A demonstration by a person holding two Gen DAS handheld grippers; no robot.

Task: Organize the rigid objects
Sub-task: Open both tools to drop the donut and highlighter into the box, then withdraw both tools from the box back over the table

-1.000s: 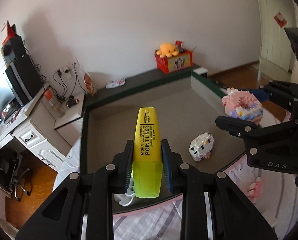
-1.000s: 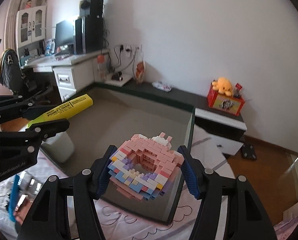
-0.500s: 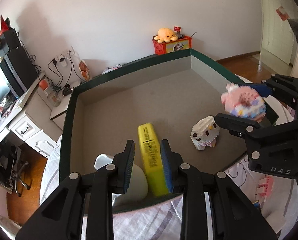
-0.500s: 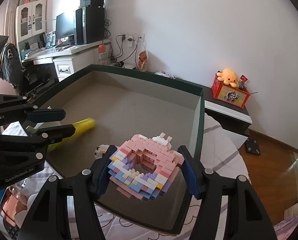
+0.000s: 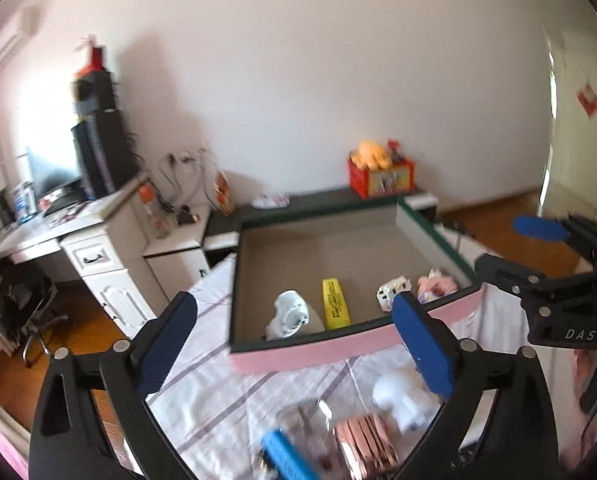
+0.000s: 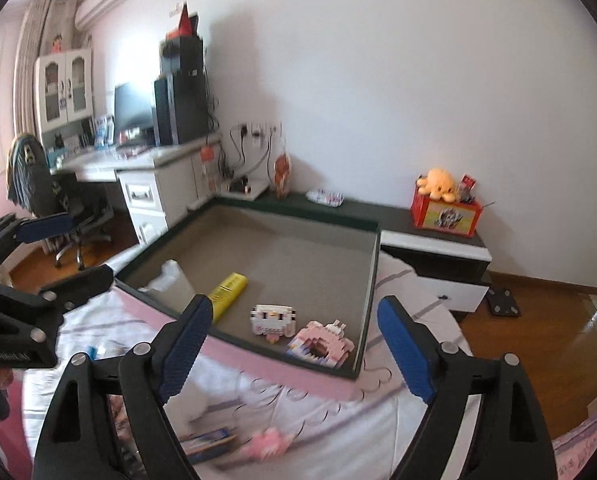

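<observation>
Left wrist view: blue-padded fingers (image 5: 170, 336) of the left gripper (image 5: 298, 340) are spread wide, nothing held, poised above the striped bedsheet (image 5: 218, 384) before the tray (image 5: 338, 348). Yellow highlighter (image 5: 335, 309) lies inside. Right wrist view: right gripper (image 6: 298, 348) fingers (image 6: 406, 348) likewise splayed, empty; pink brick donut (image 6: 322, 346) and white brick figure (image 6: 273, 320) rest on the tray's grey floor.

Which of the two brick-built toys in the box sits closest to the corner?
The pink donut-shaped one, lying by the box's near right corner; the white one sits further left.
</observation>
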